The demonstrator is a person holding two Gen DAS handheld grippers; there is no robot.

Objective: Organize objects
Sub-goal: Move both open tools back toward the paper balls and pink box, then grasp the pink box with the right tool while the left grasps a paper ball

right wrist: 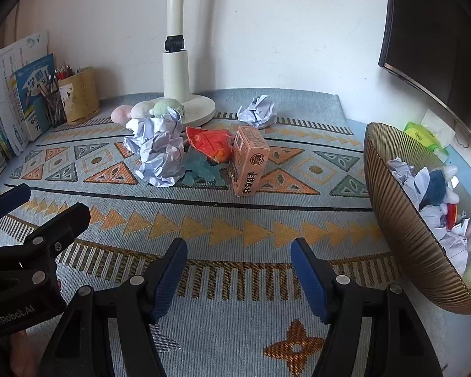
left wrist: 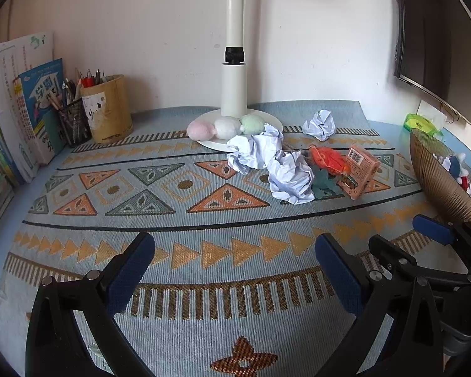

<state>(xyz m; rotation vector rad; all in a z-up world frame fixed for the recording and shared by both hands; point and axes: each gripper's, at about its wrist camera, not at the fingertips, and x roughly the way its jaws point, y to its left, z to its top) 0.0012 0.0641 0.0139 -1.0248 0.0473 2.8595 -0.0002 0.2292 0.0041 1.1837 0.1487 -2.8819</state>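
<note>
Blue-padded fingers (left wrist: 132,270) of the left gripper (left wrist: 235,270) stand wide apart, nothing between them, only the patterned blue woven mat (left wrist: 204,314) showing in the gap. Right gripper (right wrist: 238,276) likewise parted, about half spread, jaws empty over the same mat. Both tools tilt downward toward the desk and sit side by side, the right gripper's black frame visible at the right edge of the left wrist view, the left one's at the left edge of the right wrist view. Neither touches any object. Clutter lies well ahead of the fingertips, mid-mat: two crumpled white paper balls (right wrist: 160,154) bunched together, a crinkled orange plastic wrapper (right wrist: 208,143) just beside them, a flat teal leaf-shaped piece (right wrist: 201,169) under it, and a pink cardboard carton (right wrist: 248,160) standing tilted against the wrapper. A third crumpled paper wad (right wrist: 257,111) sits apart, farther back. Three pastel plush balls, pink, white and green (left wrist: 224,127), rest on the round white lamp base (left wrist: 267,119). Right side: ribbed brown-gold bowl (right wrist: 402,229), already holding paper wads and soft toys. Far left: tan cylindrical pen holder (left wrist: 110,113), black mesh pencil cup (left wrist: 73,122), upright row of books (left wrist: 31,110). Dark monitor (left wrist: 439,47) upper right.
</note>
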